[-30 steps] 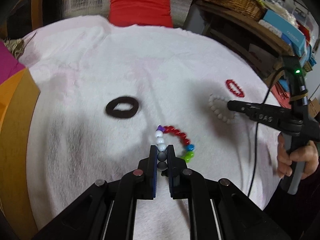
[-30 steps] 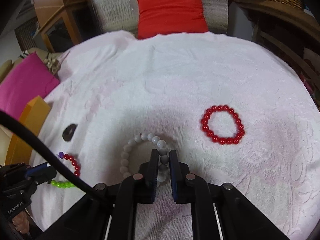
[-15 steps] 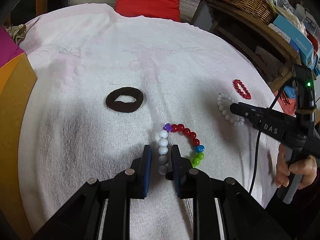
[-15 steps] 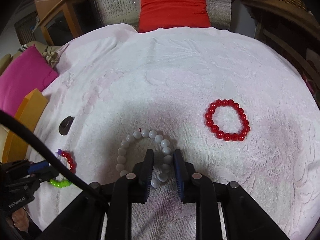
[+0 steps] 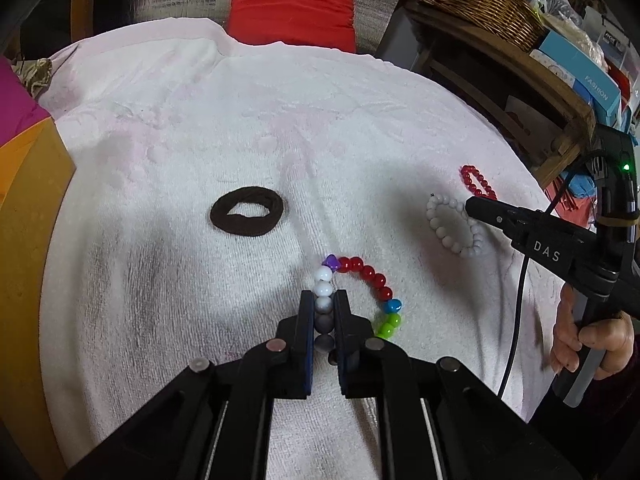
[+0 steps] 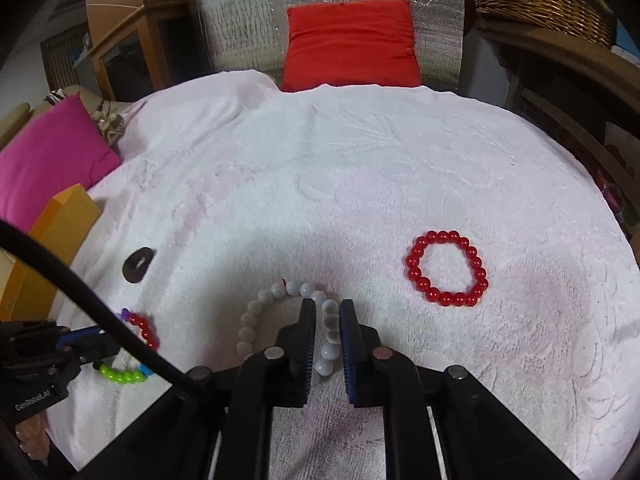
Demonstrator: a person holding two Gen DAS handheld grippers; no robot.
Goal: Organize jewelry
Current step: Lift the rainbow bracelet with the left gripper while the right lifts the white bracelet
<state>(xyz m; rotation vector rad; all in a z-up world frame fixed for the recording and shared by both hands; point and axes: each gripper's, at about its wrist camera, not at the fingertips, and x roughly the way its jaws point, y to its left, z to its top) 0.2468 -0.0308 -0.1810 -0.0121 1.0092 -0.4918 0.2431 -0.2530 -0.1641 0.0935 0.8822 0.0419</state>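
While both sets of fingers are drawing in again after a brief half-open spell half a second back, the four pieces are lying in a loose row on the towel-covered bench (image 5: 180, 152). Far left, the dark hair tie (image 5: 247, 211) is sitting alone, untouched and unmoved. Next along, the left gripper (image 5: 323, 304) is pinching the white-bead stretch of the multicolour bracelet (image 5: 366, 270); the beads are filling the narrow gap between the fingers, while the red, blue and green part is curving off to the right, flat on the towel. Further right, the right gripper (image 6: 326, 308) is straddling one side of the white bracelet (image 6: 250, 320) with fingers narrow, though I cannot tell whether the pads are actually touching the beads. Far right, the red bracelet (image 6: 446, 268) is resting as a tidy ring, well apart from both tools. Likely meaning: the loosen-and-reclose is a regrip, so both bracelets are probably about to be dragged or lifted, with sorting hardly begun.
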